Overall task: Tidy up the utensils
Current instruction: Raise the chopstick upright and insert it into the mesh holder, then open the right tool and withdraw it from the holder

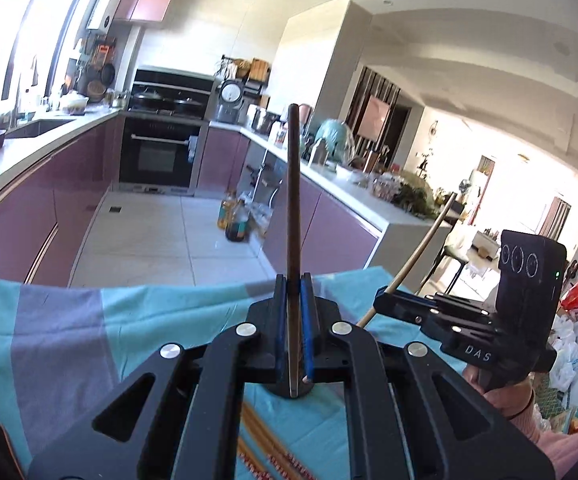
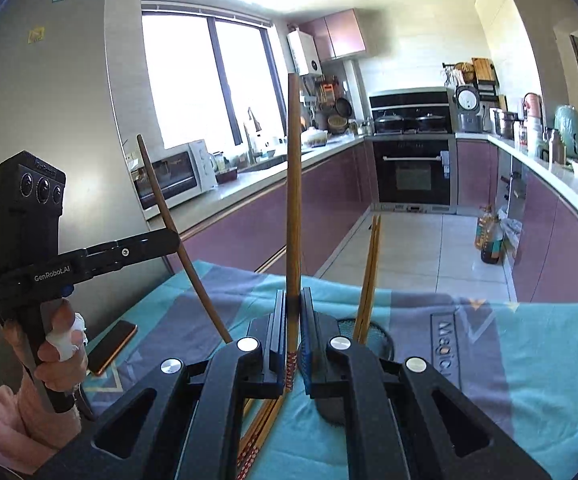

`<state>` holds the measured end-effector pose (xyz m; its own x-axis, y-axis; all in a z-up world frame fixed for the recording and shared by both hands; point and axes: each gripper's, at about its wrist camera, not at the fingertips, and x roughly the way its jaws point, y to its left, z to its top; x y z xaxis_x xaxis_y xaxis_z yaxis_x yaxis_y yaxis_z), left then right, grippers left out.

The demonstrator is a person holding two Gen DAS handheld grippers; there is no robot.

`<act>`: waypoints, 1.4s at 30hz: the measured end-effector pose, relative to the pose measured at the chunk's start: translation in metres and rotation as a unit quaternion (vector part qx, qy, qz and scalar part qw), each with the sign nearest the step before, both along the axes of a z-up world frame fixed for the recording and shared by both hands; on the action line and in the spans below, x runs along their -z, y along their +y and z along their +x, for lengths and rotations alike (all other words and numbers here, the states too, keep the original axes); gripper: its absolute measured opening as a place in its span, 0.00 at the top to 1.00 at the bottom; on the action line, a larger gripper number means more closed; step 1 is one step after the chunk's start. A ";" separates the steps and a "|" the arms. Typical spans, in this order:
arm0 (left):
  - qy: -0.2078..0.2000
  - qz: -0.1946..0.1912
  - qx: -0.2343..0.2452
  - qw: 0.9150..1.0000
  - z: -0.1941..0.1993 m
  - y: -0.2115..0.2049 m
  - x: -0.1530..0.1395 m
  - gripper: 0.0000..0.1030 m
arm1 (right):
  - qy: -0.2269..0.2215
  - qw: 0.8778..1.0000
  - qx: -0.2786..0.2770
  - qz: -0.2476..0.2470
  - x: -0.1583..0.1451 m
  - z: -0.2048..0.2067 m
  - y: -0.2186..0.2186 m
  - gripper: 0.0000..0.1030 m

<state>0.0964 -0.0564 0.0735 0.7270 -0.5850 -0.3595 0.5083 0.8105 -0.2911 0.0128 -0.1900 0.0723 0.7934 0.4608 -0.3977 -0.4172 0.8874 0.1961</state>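
Above the cloth (image 1: 89,320), both grippers raised.

Loose chopsticks (image 2: 257,436) mostly hidden under right tongs (image 2: 293,300); holder (image 2: 373,334) partly hidden, cloth (image 2: 529,360) cut off.

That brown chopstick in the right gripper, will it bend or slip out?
Probably not bend: the chopstick stands straight above the right gripper, so it looks stiff. It might slip or swivel, being thin, smooth and pinched only near its patterned end. It looks light.
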 end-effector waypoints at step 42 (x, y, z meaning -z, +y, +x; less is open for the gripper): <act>0.083 0.108 0.008 0.991 0.066 -0.076 0.056 0.81 | 0.119 0.991 0.030 -0.052 0.054 0.084 0.022 0.91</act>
<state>0.1622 -0.1326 0.0180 0.6391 -0.4929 -0.5904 0.4813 0.8551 -0.1929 0.0969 -0.1679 0.0178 0.6956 0.3630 -0.6200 -0.3165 0.9295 0.1891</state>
